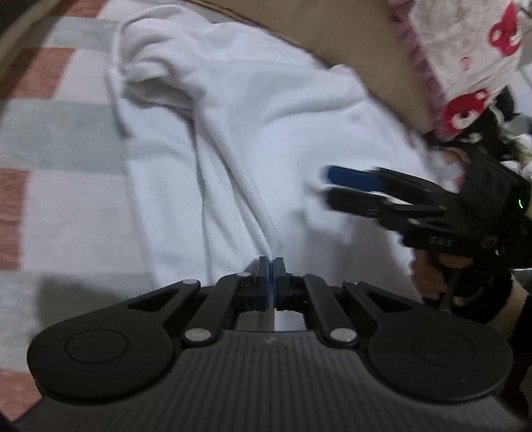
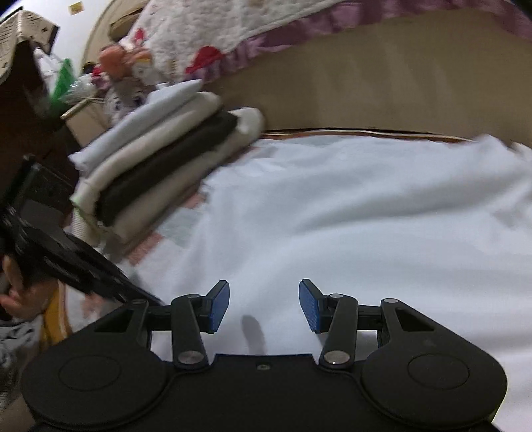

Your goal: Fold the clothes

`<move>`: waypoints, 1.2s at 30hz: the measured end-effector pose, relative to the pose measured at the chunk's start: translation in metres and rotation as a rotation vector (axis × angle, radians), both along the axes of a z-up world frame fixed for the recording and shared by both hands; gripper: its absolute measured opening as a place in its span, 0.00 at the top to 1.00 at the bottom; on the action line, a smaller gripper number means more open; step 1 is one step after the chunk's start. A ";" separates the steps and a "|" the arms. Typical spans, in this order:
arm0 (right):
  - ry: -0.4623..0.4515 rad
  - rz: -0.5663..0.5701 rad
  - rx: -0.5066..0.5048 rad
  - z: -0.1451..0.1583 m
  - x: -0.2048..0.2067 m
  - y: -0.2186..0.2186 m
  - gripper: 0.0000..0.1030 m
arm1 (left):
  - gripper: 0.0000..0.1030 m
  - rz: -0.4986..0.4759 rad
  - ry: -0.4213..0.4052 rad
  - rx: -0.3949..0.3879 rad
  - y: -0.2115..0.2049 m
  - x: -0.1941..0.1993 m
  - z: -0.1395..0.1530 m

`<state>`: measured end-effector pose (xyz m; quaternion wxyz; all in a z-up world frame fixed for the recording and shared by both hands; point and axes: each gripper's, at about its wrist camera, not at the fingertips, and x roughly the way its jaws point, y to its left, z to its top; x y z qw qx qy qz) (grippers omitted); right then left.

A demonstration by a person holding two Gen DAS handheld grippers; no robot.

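A white garment [image 1: 252,139] lies spread on a checked bedspread [image 1: 50,186]; it fills the right wrist view too [image 2: 349,212]. My left gripper [image 1: 272,266] is shut on a raised fold of this white garment at its near edge. My right gripper [image 2: 264,307] is open and empty just above the white cloth. In the left wrist view the right gripper [image 1: 329,187] hovers over the garment's right side, blurred, with its blue pads apart. The left gripper's body [image 2: 66,252] shows at the left of the right wrist view.
A stack of folded clothes [image 2: 166,153], grey, beige and dark, sits on the bed at the left. A tan headboard [image 2: 382,79] runs along the far edge, draped with a patterned blanket [image 2: 232,30]. Clutter and toys [image 2: 116,66] stand at the far left.
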<state>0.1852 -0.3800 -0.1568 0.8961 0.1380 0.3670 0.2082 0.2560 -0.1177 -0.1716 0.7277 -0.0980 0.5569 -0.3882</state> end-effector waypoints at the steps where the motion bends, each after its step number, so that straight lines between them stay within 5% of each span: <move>1: 0.035 0.015 0.033 0.003 0.011 0.005 0.49 | 0.99 -0.008 -0.011 0.003 -0.005 -0.002 -0.001; 5: 0.249 -0.044 0.149 0.001 0.056 0.029 0.42 | 0.98 -0.049 -0.138 0.113 -0.028 -0.018 0.004; 7: 0.331 -0.069 0.056 -0.002 0.072 0.050 0.42 | 0.97 -0.057 -0.180 0.107 -0.031 -0.024 0.008; 9: 0.399 -0.089 -0.033 -0.005 0.085 0.068 0.44 | 0.96 -0.018 -0.136 0.080 -0.025 -0.020 0.007; 10: 0.405 -0.096 -0.064 -0.007 0.088 0.072 0.48 | 0.96 0.002 -0.124 0.070 -0.021 -0.018 0.007; 12: 0.370 -0.091 -0.147 -0.006 0.090 0.080 0.93 | 0.91 0.042 -0.149 0.076 -0.008 -0.015 0.007; 13: 0.352 -0.082 -0.176 -0.005 0.090 0.082 0.93 | 0.88 0.062 -0.162 0.079 -0.002 -0.013 0.008; 15: 0.310 -0.083 -0.221 -0.002 0.086 0.084 0.94 | 0.66 0.101 -0.187 0.084 0.011 -0.009 0.008; 19: 0.268 -0.216 -0.238 0.000 0.067 0.071 0.94 | 0.64 0.181 -0.238 0.095 0.037 -0.002 0.008; 21: 0.273 -0.305 -0.215 0.001 0.053 0.059 0.94 | 0.54 0.215 -0.260 0.102 0.046 0.001 0.008; 25: 0.256 -0.344 -0.197 0.004 0.041 0.052 0.93 | 0.40 0.217 -0.272 0.128 0.023 0.006 0.002; 29: 0.235 -0.319 -0.218 0.000 0.045 0.058 0.93 | 0.11 0.173 -0.363 0.221 -0.006 -0.007 0.001; 31: 0.229 -0.329 -0.223 -0.003 0.043 0.060 0.93 | 0.14 0.140 -0.451 0.301 -0.021 -0.014 0.001; 32: 0.228 -0.337 -0.222 -0.004 0.042 0.060 0.93 | 0.38 0.140 -0.501 0.329 -0.019 -0.016 0.010; 33: 0.228 -0.345 -0.218 -0.004 0.041 0.059 0.92 | 0.76 0.139 -0.552 0.356 -0.016 -0.018 0.018; 34: 0.229 -0.353 -0.214 -0.005 0.041 0.057 0.92 | 0.89 0.138 -0.603 0.383 -0.014 -0.020 0.027; 36: 0.233 -0.355 -0.207 -0.004 0.040 0.053 0.92 | 0.89 0.137 -0.705 0.437 -0.010 -0.024 0.043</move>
